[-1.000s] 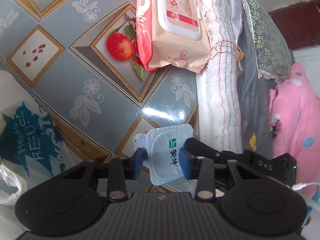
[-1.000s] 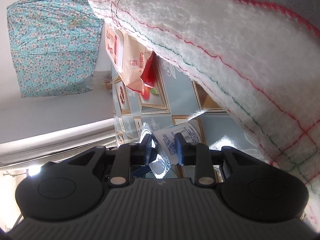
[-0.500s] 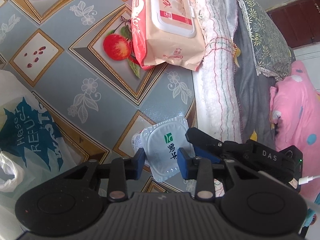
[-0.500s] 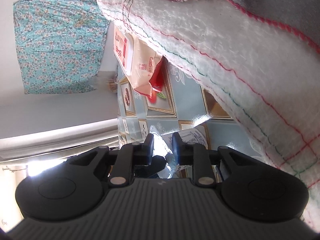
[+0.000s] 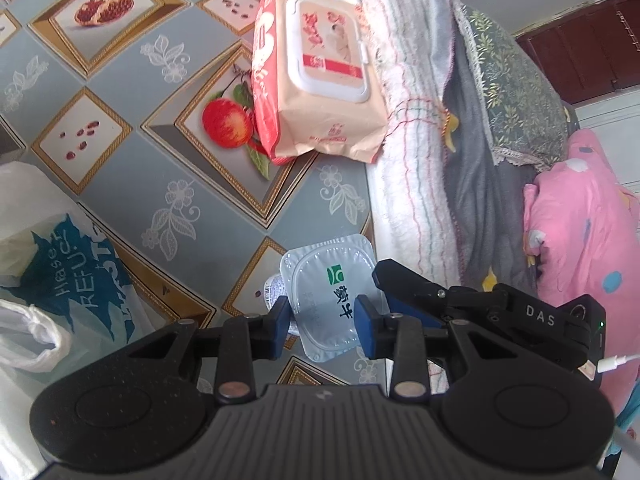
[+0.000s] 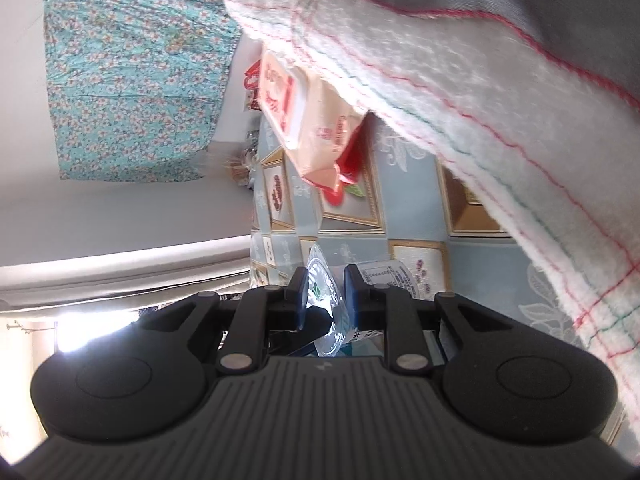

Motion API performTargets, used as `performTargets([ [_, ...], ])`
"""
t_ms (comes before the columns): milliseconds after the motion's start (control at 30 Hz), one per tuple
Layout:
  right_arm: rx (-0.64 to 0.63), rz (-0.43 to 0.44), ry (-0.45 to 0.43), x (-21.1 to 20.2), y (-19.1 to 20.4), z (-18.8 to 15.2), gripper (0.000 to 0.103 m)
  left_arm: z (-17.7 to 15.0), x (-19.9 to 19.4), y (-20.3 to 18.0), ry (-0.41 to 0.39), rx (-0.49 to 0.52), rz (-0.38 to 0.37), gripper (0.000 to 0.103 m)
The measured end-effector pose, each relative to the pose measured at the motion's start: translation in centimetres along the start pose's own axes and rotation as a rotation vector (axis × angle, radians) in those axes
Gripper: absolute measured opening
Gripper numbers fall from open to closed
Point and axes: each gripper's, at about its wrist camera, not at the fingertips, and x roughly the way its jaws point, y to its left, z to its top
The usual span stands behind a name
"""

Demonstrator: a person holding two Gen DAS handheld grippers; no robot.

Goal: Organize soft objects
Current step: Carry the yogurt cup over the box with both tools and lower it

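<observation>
A small plastic yogurt cup (image 5: 332, 292) with a clear lid and green logo hangs above the patterned table (image 5: 132, 168). My left gripper (image 5: 322, 316) is shut on the cup's body, a blue pad on each side. From the right, my right gripper (image 5: 390, 280) pinches the cup's rim. In the right wrist view the lid (image 6: 320, 280) stands edge-on between the pads of the right gripper (image 6: 325, 292), which is shut on it, and the cup's printed side (image 6: 384, 276) shows behind. A pink wet-wipes pack (image 5: 324, 80) leans on a folded white towel (image 5: 404, 140).
A grey cloth (image 5: 476, 184), a leaf-print cushion (image 5: 512, 92) and a pink blanket (image 5: 580, 240) lie right of the towel. A white and blue plastic bag (image 5: 60, 272) sits at the table's left. The towel (image 6: 460, 100) fills the right wrist view's upper right; a floral curtain (image 6: 132, 92) hangs behind.
Both grippers narrowed onto the yogurt cup and rose with it, so the table and the wipes pack now look farther away.
</observation>
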Motion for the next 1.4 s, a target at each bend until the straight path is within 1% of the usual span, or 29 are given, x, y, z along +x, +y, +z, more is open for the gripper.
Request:
performTargets([
  [167, -0.035, 0.016, -0.011, -0.9, 2.5, -1.2, 0.018, -0.1, -2.5, -0.2, -0.029, 0.011, -0.018, 0.035],
  [333, -0.074, 0.038, -0.015, -1.7, 5.8, -3.9, 0.018, -0.5, -6.5, 0.5, -0.075, 0.021, -0.040, 0.035],
  [467, -0.099, 0.060, -0.005, -1.9, 9.0, -7.0, 0.018, -1.5, -10.4, 1.9, -0.113, 0.007, -0.063, 0.036],
  [600, -0.125, 0.080, 0.023, -1.2, 12.0, -11.2, 0.018, -3.4, -15.2, 4.0, -0.159, -0.006, -0.066, 0.036],
  [700, -0.140, 0.096, 0.060, 0.0, 14.3, -14.6, 0.018, -5.0, -18.7, 6.3, -0.193, -0.035, -0.064, 0.036],
  [800, -0.156, 0.115, 0.116, 2.0, 16.5, -17.9, 0.018, -6.7, -22.5, 9.0, -0.234, -0.067, -0.044, 0.036],
  [900, -0.175, 0.132, 0.192, 5.0, 18.5, -21.2, 0.018, -8.6, -26.0, 12.1, -0.276, -0.113, -0.012, 0.036],
  [1100, -0.213, 0.146, 0.380, 12.8, 21.2, -27.5, 0.018, -12.4, -31.5, 19.3, -0.354, -0.254, 0.073, 0.037],
  [1233, -0.225, 0.118, 0.500, 18.4, 21.6, -31.0, 0.018, -14.7, -33.0, 24.3, -0.385, -0.351, 0.132, 0.036],
  [1367, -0.283, 0.044, 0.589, 22.8, 21.5, -33.9, 0.018, -16.6, -32.8, 29.5, -0.392, -0.442, 0.145, 0.036],
  [1400, -0.301, 0.022, 0.603, 23.7, 21.2, -34.1, 0.018, -17.0, -32.5, 30.6, -0.387, -0.461, 0.142, 0.036],
])
